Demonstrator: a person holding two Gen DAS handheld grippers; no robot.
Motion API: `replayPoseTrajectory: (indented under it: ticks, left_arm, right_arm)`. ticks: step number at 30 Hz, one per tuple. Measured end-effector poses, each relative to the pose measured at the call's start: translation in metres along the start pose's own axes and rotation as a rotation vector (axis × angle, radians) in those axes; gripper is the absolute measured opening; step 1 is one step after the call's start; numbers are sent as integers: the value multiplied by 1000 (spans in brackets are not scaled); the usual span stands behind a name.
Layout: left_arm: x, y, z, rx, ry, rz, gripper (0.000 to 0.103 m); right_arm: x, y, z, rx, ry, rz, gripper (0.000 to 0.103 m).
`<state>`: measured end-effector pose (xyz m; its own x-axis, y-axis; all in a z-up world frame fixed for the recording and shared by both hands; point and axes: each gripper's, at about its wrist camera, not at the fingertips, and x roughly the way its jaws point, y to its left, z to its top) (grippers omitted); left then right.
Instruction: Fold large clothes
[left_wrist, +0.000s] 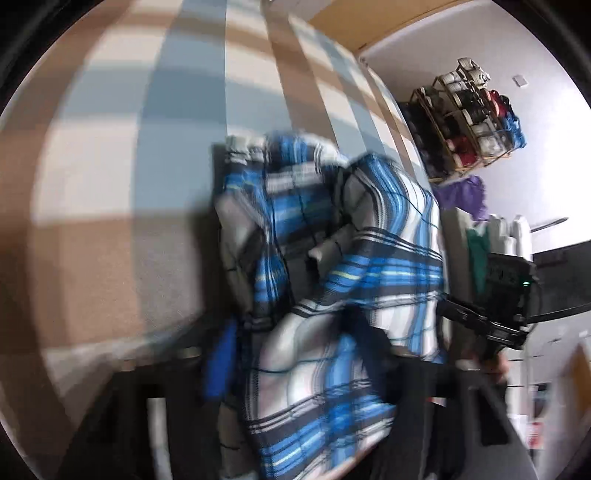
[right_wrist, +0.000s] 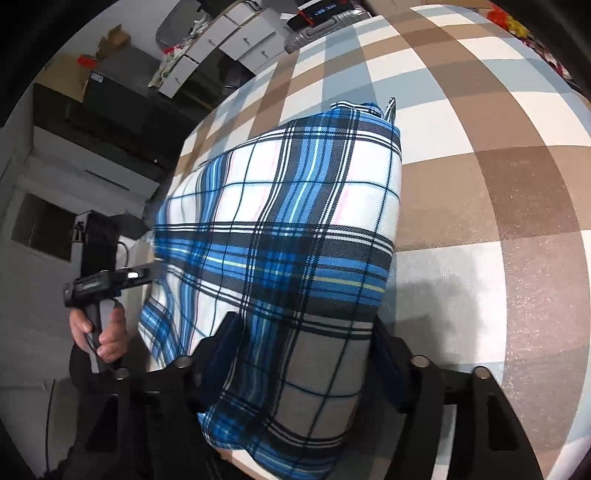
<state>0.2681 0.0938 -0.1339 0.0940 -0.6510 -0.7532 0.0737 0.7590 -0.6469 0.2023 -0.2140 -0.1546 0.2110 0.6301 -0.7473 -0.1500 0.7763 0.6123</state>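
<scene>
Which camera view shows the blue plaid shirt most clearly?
The right wrist view. There the blue plaid shirt is sharp and lies broad across the checked surface, its pattern easy to read. In the left wrist view the same shirt is blurred and bunched, so its shape is hard to follow.

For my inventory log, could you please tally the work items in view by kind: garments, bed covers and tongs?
Plaid shirt: 1
Checked bed cover: 1
Tongs: 2, left tongs and right tongs, each clamped on the shirt
Total: 4
</scene>
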Motion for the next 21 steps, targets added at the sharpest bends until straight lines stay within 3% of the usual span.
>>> replayPoseTrajectory:
  ticks: [3, 7, 9, 13, 16, 17, 19, 21]
  left_arm:
    - [-2, -2, -2, 26, -5, -10, 39]
    - [-7, -2, -4, 46, -25, -10, 41]
    - [-7, 5, -4, 21, -27, 0, 47]
    - [-9, 5, -3, 15, -38, -12, 47]
    - [-7, -1, -4, 48, -38, 23, 46]
    - [-5, -2, -4, 47, -27, 15, 43]
    - [-4, -1, -4, 35, -16, -9, 34]
    - [-7, -1, -6, 37, -17, -19, 27]
  right_arm:
    - [-6, -12, -1, 56, -9, 104, 59]
    - [-2, -24, 1, 122, -20, 190, 60]
    - [3, -26, 3, 133, -12, 190, 61]
    - [9, -23, 6, 131, -2, 179, 69]
    - [12, -8, 7, 65, -4, 127, 76]
    - [13, -3, 6, 41, -6, 101, 75]
    - [11, 5, 2, -12, -17, 35, 64]
    - [0, 3, 0, -22, -45, 70, 40]
